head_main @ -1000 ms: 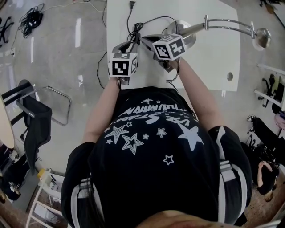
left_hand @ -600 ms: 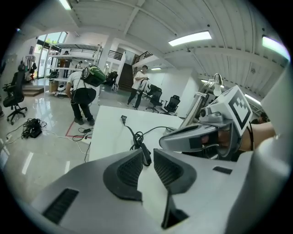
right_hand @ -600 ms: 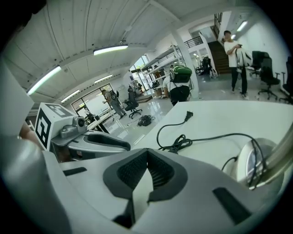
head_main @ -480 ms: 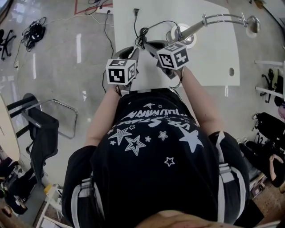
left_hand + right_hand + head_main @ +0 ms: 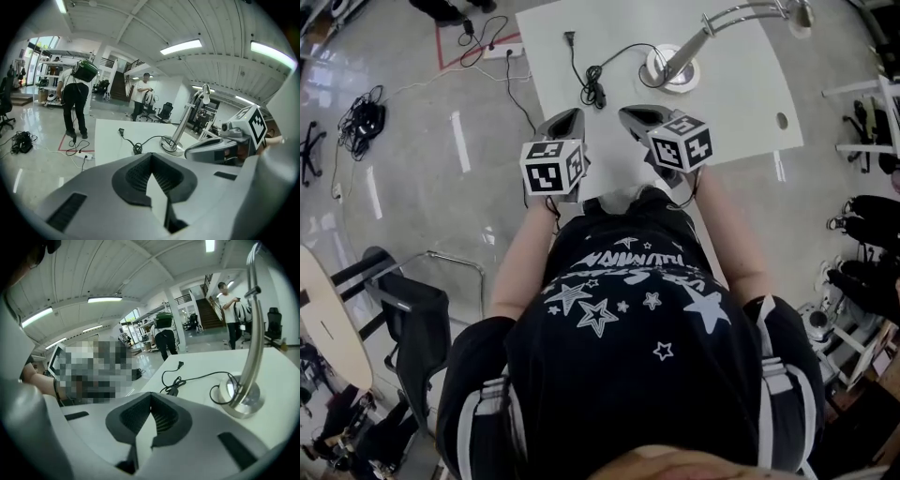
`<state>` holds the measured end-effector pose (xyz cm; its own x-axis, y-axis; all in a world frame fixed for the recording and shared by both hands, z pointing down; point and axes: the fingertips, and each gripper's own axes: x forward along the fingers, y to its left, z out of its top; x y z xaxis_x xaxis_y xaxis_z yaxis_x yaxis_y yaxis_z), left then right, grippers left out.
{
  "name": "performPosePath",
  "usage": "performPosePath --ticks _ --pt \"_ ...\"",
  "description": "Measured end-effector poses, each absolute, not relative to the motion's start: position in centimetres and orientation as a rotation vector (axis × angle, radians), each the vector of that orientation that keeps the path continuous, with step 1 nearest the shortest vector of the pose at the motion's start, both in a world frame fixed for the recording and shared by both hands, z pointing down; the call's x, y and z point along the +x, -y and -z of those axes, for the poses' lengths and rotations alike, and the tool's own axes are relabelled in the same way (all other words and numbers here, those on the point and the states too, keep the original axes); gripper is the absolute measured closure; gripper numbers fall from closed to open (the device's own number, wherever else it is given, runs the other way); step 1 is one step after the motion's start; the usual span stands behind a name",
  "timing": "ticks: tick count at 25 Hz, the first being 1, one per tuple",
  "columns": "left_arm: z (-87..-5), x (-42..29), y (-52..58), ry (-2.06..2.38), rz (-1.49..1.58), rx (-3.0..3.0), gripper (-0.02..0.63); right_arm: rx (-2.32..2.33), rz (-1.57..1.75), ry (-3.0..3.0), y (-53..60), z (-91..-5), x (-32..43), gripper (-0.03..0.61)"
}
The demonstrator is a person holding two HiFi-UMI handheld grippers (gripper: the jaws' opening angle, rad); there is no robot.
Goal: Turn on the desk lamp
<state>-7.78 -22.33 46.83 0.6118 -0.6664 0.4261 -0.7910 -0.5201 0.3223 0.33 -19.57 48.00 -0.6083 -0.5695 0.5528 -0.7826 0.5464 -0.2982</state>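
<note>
one chrome desk lamp stands at the far side of the white table, with a round base and a curved arm reaching right. one black cord lies coiled just left of the base. two tongs hover at the near edge, left gripper and right gripper, both pressed together and pinching nothing.

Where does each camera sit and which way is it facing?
Head view: on the person's head, facing steeply down at the white table; black star-print shirt, left hand-held gripper, right hand-held gripper show.
Left gripper view: on the left hand-held gripper, along its empty jaws closing shut; the right one shows.
Right gripper view: on the right one, facing likewise; a forearm shows.
Gripper views share the chrome desk lamp and black cord.
</note>
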Motion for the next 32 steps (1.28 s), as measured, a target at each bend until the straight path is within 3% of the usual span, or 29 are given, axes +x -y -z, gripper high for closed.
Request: performPosePath --ticks 11,32 --pt "-45.2 -6.2 19.5 1.187 -0.32 2.344 0.604 1.089 -0.75 2.453 17.2 -46.2 2.1 0.574" --pt "-41.8 -2.2 4.8 1.218 -0.218 2.385 0.604 1.059 -0.702 2.539 1.6 -44.6 5.5 0.574"
